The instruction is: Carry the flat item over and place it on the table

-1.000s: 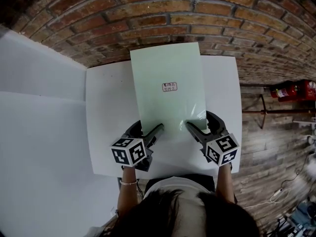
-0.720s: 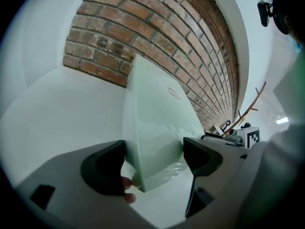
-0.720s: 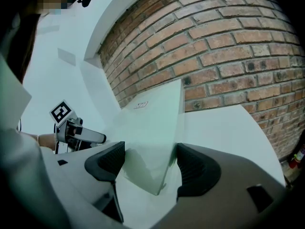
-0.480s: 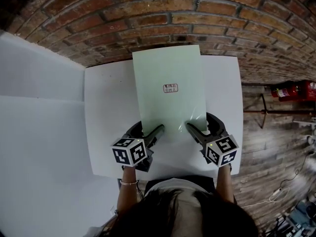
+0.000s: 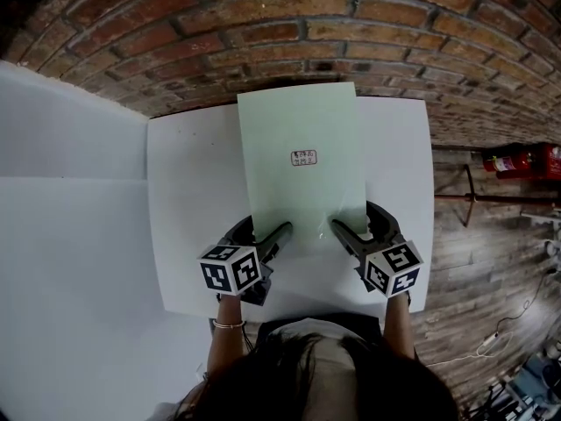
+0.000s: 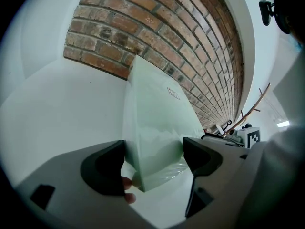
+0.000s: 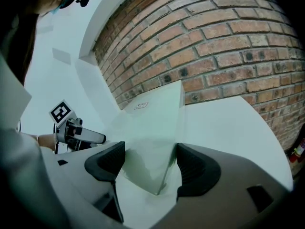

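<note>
Pale green and glossy, the flat sheet (image 5: 302, 139) is held over the table (image 5: 193, 191) and runs lengthwise from the person toward the table's far edge. Its near edge is low, close to the table top. Its far end is raised and passes over the table's far edge, so it shows in front of the brick wall (image 5: 307, 33) behind the table. A small label (image 5: 302, 157) sits near the middle of the sheet. The left tool (image 5: 261, 232) grips the near left corner: in the left gripper view the corner fills the gap between the two dark jaws, and each jaw presses on it. The right tool (image 5: 358, 224) holds the near right corner in the same way, with the tip of the corner pointing down between its jaws. Both tools are above the near part of the table, well apart from each other. To the right of the table there is a wooden floor (image 5: 473, 261) with a red fire extinguisher (image 5: 521, 160), well apart from the table.
</note>
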